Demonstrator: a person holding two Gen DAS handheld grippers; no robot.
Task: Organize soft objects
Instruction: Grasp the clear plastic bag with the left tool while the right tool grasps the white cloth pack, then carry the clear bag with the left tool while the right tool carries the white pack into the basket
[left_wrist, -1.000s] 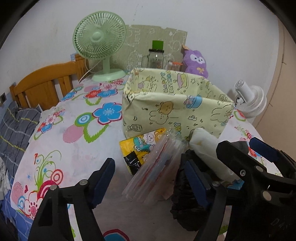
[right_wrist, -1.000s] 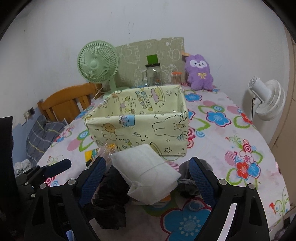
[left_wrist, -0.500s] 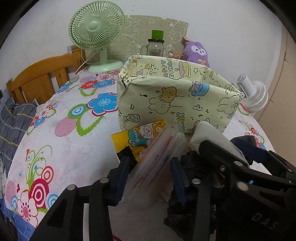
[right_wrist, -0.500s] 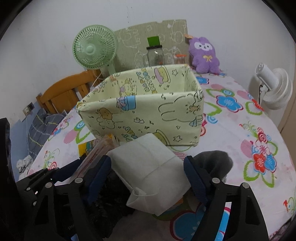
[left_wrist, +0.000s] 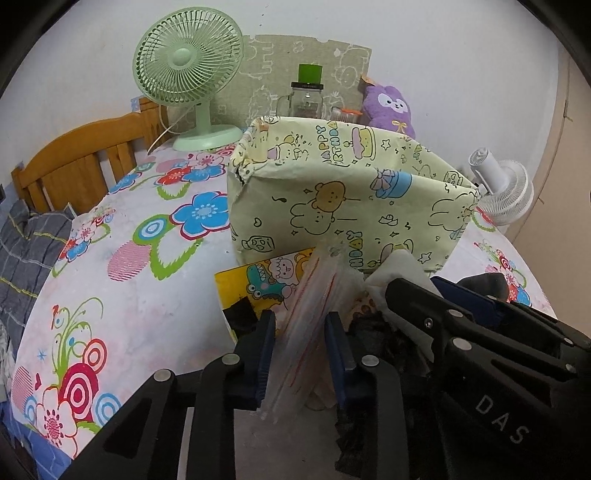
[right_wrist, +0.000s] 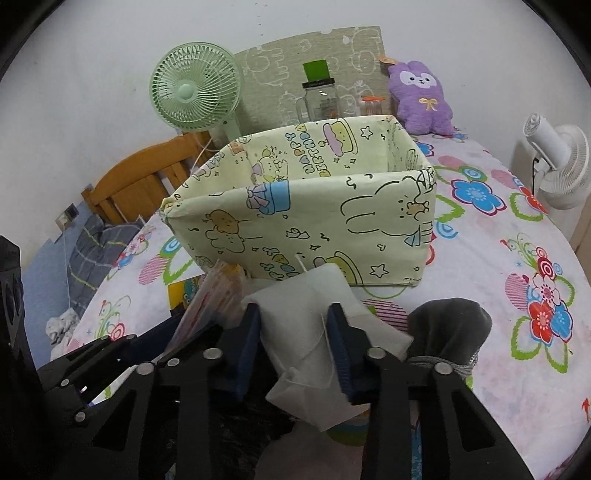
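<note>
Cartoon-print box (right_wrist: 314, 229) just behind the pile, green fan (right_wrist: 195, 92) and purple plush (right_wrist: 424, 99) beyond

Left gripper (left_wrist: 301, 347): tilted down toward the table, black frame with blue pads; its jaws have just been closing and now pinch a stack of clear plastic bags (left_wrist: 314, 314) from both sides.
Left fingers (left_wrist: 264, 354): near parallel, pads pressed into the stack.
Right gripper (right_wrist: 293, 347): also angled downward, close beside the left one on its right; its jaws have just been closing and now squeeze a white fabric pouch (right_wrist: 314, 317).
Right fingers (right_wrist: 341, 347): pads dent the pouch, which bulges ahead of the tips.
Spacing: frames nearly touch.
</note>
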